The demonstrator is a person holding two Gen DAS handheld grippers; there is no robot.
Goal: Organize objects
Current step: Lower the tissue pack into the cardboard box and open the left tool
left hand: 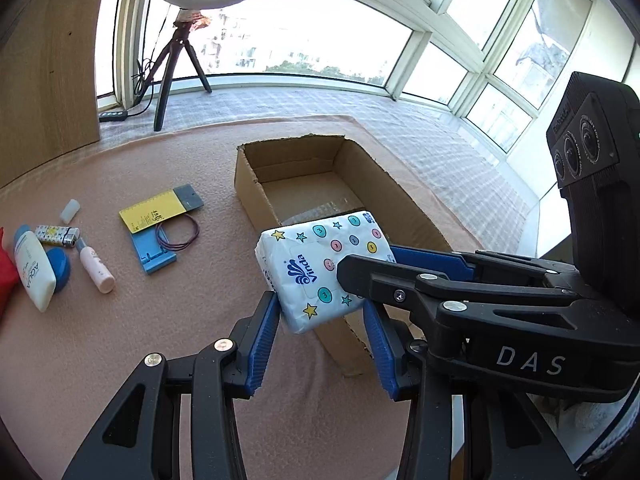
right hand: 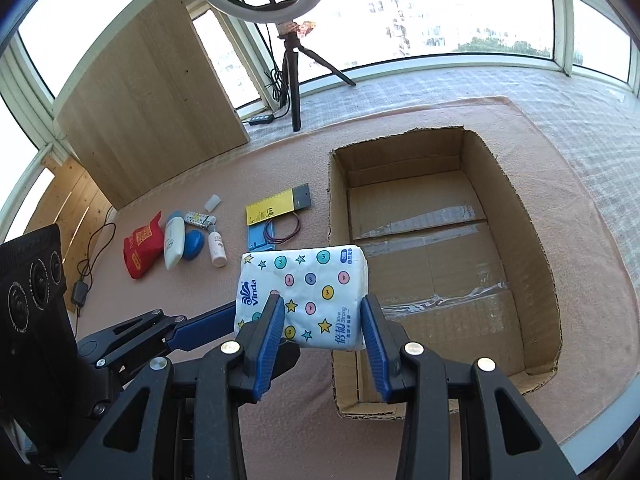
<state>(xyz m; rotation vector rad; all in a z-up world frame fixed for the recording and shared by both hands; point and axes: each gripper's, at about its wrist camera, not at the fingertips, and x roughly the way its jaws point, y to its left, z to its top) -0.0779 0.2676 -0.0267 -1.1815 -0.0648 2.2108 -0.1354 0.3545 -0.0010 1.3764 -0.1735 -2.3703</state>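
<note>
1. White star-printed tissue pack point(right hand: 306, 300): I hold it between both hand-held grippers, left point(left hand: 320, 334) and right point(right hand: 322, 338), above the box's near edge.
2. Open cardboard box point(right hand: 516, 208): empty.
3. Bench, left side: toiletries point(right hand: 176, 242), red pouch point(right hand: 140, 248), yellow card point(right hand: 270, 210) unsorted.

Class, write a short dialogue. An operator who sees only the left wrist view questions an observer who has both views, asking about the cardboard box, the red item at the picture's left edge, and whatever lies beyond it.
Operator: The tissue pack hides the near floor of the cardboard box. Is anything in there?
Observer: No. The right wrist view shows the whole floor bare, with only clear tape strips across it.
Operator: Is that a red pouch at my left edge?
Observer: Yes, with gold print, lying beside the white bottle.
Operator: Anything beyond it?
Observer: A black cable with a plug, left of the pouch.
</note>
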